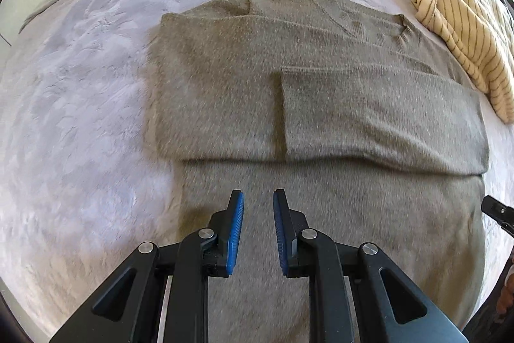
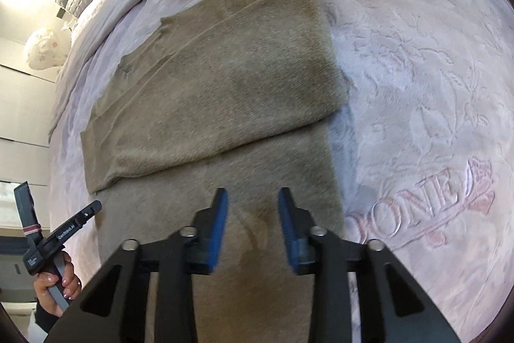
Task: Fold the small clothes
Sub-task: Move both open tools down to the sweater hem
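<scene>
With both grippers, left and right, gaping empty above the sweater, we risk dragging its folded sleeves loose if we pinch only the top layer.

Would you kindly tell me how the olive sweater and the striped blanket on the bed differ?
The olive sweater is plain, one colour; the striped blanket is cream with thin dark lines. The sweater lies flat with its sleeves folded across its body; the blanket sits bunched in a heap. The sweater lies in front of both open grippers; the blanket sits beyond it. Both rest on the lilac bedspread.
</scene>
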The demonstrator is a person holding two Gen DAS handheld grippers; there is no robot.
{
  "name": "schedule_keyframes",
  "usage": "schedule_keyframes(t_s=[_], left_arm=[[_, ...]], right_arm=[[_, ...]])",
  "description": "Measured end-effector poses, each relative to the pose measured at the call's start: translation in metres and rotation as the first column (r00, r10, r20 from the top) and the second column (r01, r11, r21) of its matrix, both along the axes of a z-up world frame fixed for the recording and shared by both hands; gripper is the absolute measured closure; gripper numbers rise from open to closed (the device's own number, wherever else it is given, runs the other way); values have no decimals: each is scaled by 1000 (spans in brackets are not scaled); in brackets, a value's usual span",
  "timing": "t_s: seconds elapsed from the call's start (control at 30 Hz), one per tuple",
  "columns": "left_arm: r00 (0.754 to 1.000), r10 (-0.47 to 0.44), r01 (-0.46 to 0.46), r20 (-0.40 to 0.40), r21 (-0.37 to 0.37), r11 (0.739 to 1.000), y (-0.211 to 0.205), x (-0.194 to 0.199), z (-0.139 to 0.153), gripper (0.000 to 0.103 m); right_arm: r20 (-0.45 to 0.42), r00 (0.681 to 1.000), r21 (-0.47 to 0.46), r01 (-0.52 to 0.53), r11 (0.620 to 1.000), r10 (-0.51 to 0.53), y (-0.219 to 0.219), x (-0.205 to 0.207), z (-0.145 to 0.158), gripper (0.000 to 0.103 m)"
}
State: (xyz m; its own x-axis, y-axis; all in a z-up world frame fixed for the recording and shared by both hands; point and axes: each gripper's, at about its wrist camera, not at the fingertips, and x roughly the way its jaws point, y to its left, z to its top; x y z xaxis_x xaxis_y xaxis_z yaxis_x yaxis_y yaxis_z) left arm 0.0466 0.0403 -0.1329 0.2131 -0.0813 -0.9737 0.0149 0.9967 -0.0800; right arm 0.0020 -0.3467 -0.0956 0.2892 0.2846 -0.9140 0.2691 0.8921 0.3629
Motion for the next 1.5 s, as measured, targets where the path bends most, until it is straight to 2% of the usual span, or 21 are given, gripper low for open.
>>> schedule_keyframes(t_s=[0.03, 0.07, 0.1, 0.13, 0.2, 0.43, 0.5, 0.57, 0.63, 0.7, 0.73, 0.77, 0.87, 0.97, 1.07, 1.17, 1.3, 1.5], left_arm=[[1000, 1, -1, -3, 3, 1000, 0, -2, 1, 81], [1000, 2, -2, -7, 4, 1000, 1, -3, 2, 56], [1000, 11, -11, -8, 4, 1000, 1, -6, 4, 17], [1000, 23, -23, 2, 2, 1000, 3, -10, 7, 8], [999, 19, -19, 29, -12, 1000, 4, -19, 17, 7], [1000, 15, -15, -17, 1, 1000, 0, -38, 26, 5], [1000, 5, -5, -13, 17, 1000, -1, -43, 30, 5], [1000, -3, 3, -12, 34, 999, -2, -47, 34, 3], [1000, -11, 12, -13, 42, 999, -3, -50, 38, 1], [1000, -21, 22, -17, 44, 999, -4, -53, 40, 1], [999, -28, 29, -21, 49, 998, -5, -56, 41, 1], [999, -31, 32, -23, 50, 998, -4, -58, 42, 1], [998, -40, 42, -40, 43, 998, -3, -67, 44, 1], [996, -37, 40, -75, 34, 999, 0, -74, 42, 1], [994, -46, 53, -94, 72, 996, 3, -81, 38, 1], [990, -50, 60, -131, 78, 995, 7, -87, 31, 1], [982, -60, 66, -178, 29, 997, 13, -97, 24, 1], [976, -66, 71, -206, 17, 997, 17, -111, 19, 1]], right_arm=[[-1, 1000, -1, -8, 1000, 8, 3, -1, 2, 66], [-3, 1000, -4, -12, 1000, 12, 5, -2, 3, 66], [-7, 1000, -8, -17, 1000, 17, 8, -4, 5, 66], [-10, 1000, -8, -18, 1000, 18, 9, -5, 6, 66], [-16, 1000, -10, -21, 1000, 21, 11, -8, 10, 66], [-38, 999, -5, -22, 1000, 22, 18, -19, 19, 64], [-38, 999, -6, -31, 999, 31, 22, -23, 24, 47], [-33, 999, -9, -38, 999, 38, 26, -27, 28, 41], [-25, 998, -18, -52, 998, 52, 30, -30, 33, 40], [-12, 998, -23, -65, 998, 65, 34, -34, 38, 29], [-4, 997, -22, -71, 997, 71, 36, -35, 40, 27], [1, 997, -24, -76, 997, 76, 38, -37, 41, 17], [21, 996, -19, -88, 996, 89, 43, -42, 47, 16], [6, 995, -2, -99, 995, 99, 46, -46, 47, 8], [-38, 991, 25, -124, 992, 125, 50, -50, 43, 8], [-73, 989, 16, -129, 992, 130, 51, -57, 39, 8], [-103, 988, 19, -115, 993, 117, 48, -64, 35, 8], [-163, 981, 7, -103, 995, 103, 42, -75, 24, 8]])
